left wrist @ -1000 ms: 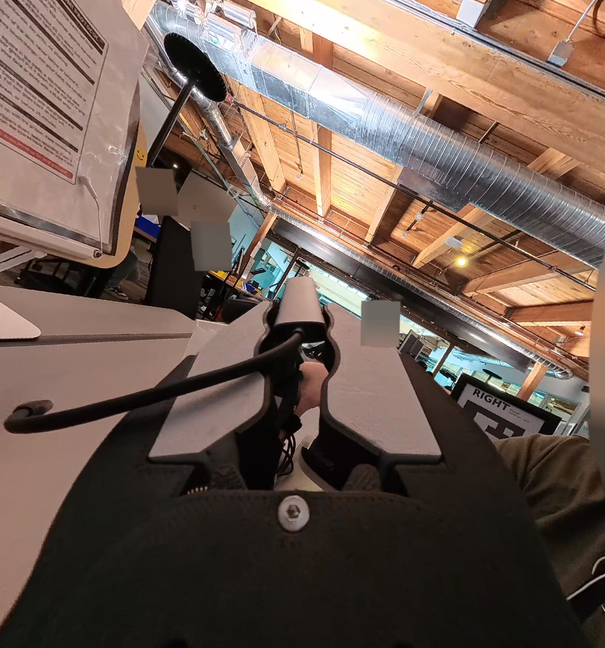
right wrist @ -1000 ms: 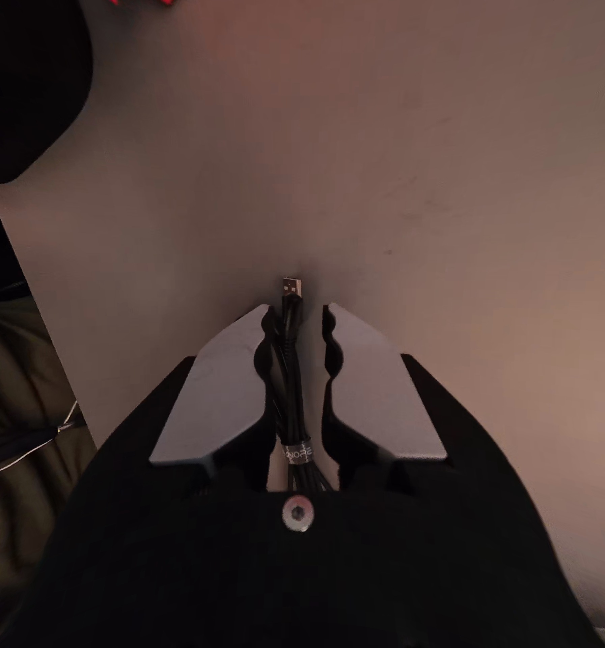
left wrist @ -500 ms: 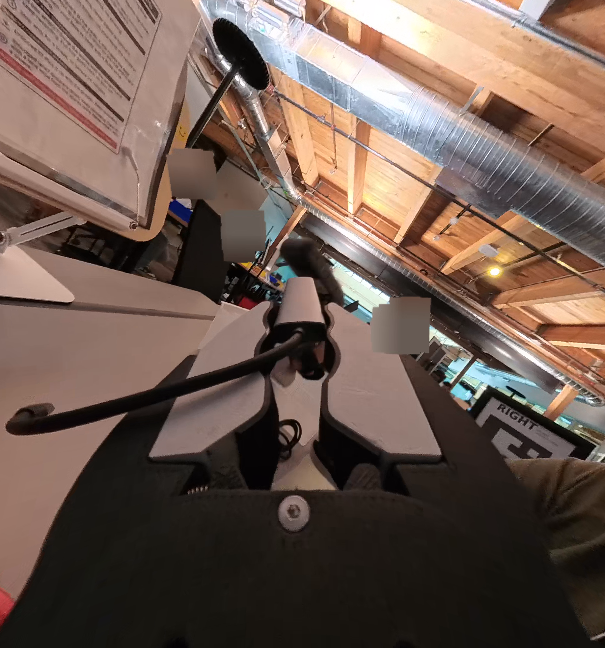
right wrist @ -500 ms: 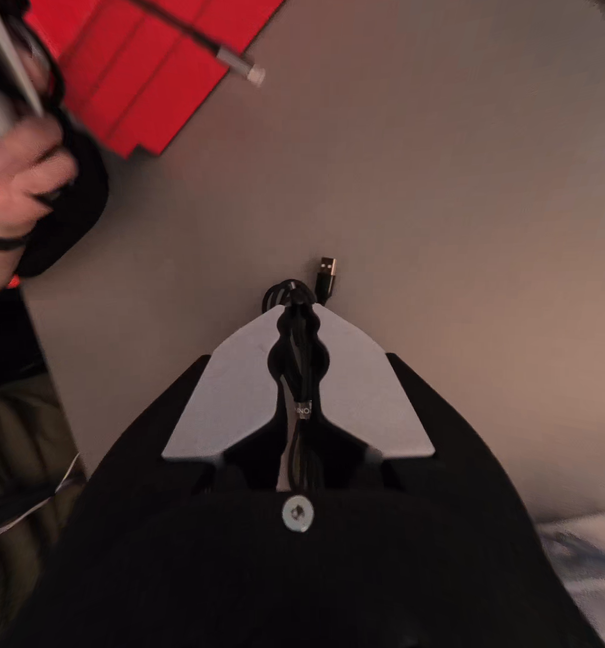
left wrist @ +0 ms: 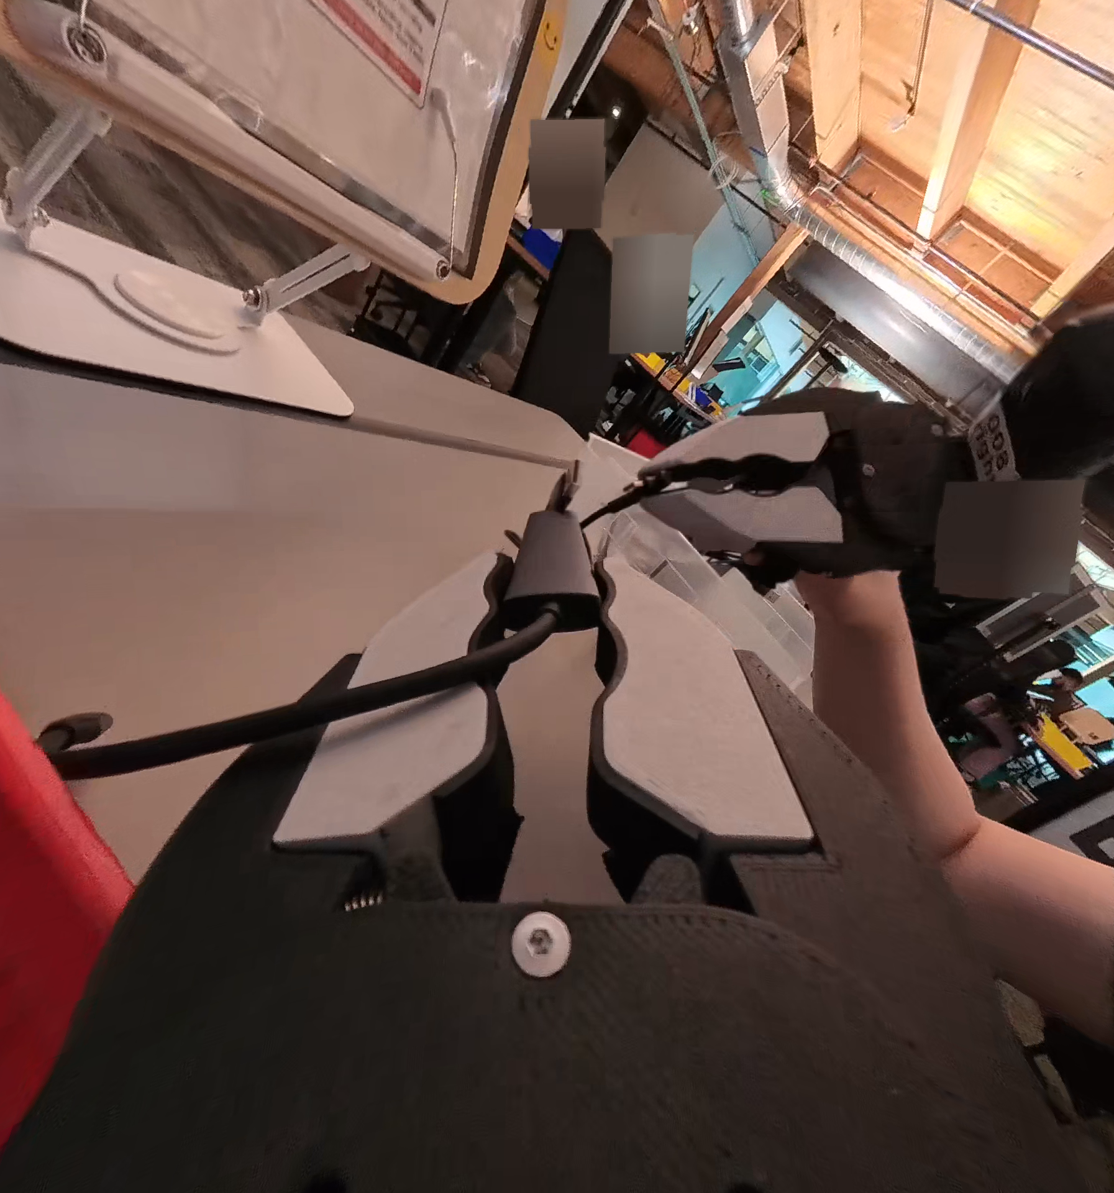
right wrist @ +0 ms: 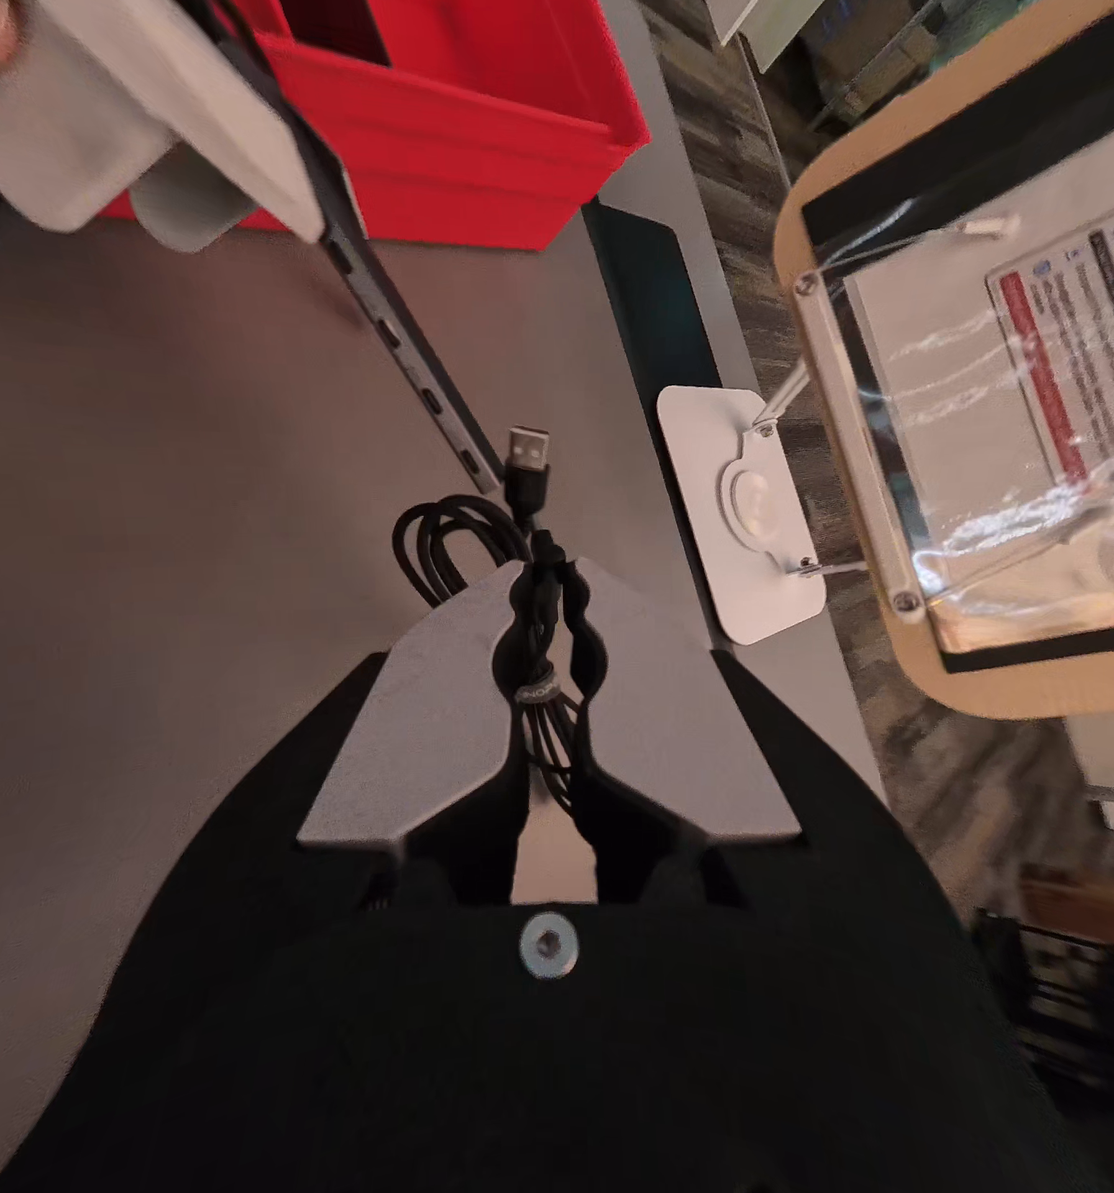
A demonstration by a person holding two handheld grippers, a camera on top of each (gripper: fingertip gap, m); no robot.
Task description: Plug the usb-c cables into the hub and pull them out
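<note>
The grey tabletop (right wrist: 154, 516) fills the left half of the right wrist view, bare from 7 to 10 o'clock (the most open room in either view). A red bin (right wrist: 464, 129) sits at 12 o'clock, and a tan-framed sign holder (right wrist: 928, 400) on its white base plate (right wrist: 702, 452) stands at 3 o'clock, at the table's far edge. Only this view shows the hub (right wrist: 412, 361) along its length: a slim grey bar slanting down from 11 o'clock with a row of ports on its edge, its lower end just beside a USB-A plug (right wrist: 528, 461).

The right gripper (right wrist: 544, 568) is clamped on a coiled black cable bundle (right wrist: 451, 549), loops spilling out at 10 o'clock.

The left wrist view tilts up toward wooden ceiling beams (left wrist: 928, 97). There the left gripper (left wrist: 551, 574) pinches the hub's (left wrist: 551, 568) end, with its own thick black lead (left wrist: 283, 723) trailing to 9 o'clock. At 2 o'clock the right gripper (left wrist: 654, 481) comes in sideways, closed on a thin cable, held by a bare forearm (left wrist: 928, 742) rising from 4 o'clock.
</note>
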